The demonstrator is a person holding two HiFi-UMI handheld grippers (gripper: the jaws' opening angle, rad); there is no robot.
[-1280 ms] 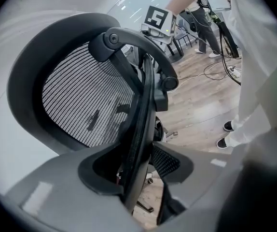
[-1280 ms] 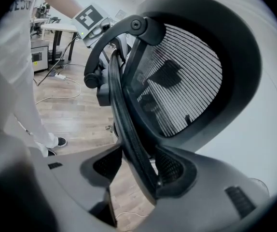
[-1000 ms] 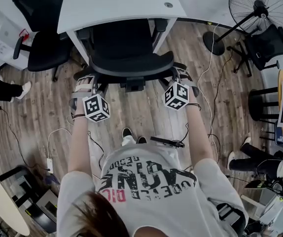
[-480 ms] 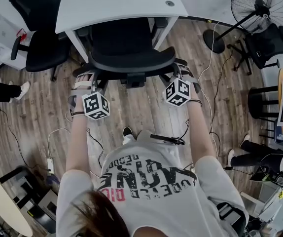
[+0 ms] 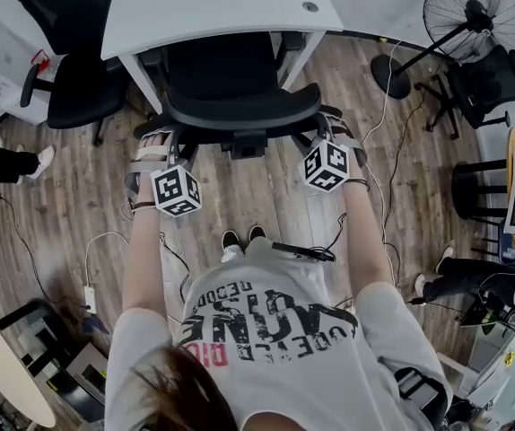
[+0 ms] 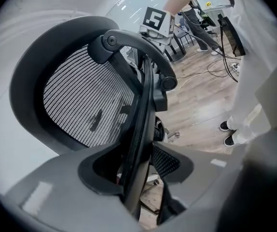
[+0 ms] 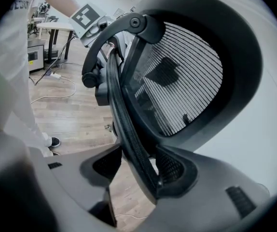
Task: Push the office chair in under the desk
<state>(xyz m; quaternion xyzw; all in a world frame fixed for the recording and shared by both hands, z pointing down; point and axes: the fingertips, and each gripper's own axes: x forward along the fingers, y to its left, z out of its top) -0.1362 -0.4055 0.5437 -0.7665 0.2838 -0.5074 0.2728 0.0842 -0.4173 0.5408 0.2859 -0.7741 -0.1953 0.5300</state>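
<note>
- The office chair [image 5: 240, 106] is seen at the desk [image 5: 213, 7]. The front of its seat is tucked under the white tabletop, btw the 2 desk legs. Its back is not under the tabletop and is turned twd the person.
- The L hand-held gripper [image 5: 154, 146] is set at the L end of the chair's back. The R hand-held gripper [image 5: 336, 137] is set at the R end. Both are held out in front of the person on straight arms.
- Left gripper view: the L hand-held gripper [image 6: 137, 175] is closed on the black rim of the office chair [image 6: 80, 100]. The rim is pinched btw the 2 jaws, and the grey mesh is seen above them.
- Right gripper view: same thing. The R hand-held gripper [image 7: 136, 170] is clamped on the rim of the office chair [image 7: 182, 86], w/ the rim caught btw its jaws.
- A wood floor [image 5: 266, 205] is seen under it all, w/ thin cables [image 5: 105, 241] lying on it.
- A 2nd black chair [image 5: 69, 88] is parked just L of the desk. A big fan [image 5: 477, 12] is stood well off to the R.
- The person's black shoes [image 5: 241, 238] are seen on the floor, near the chair but not touching it.
</note>
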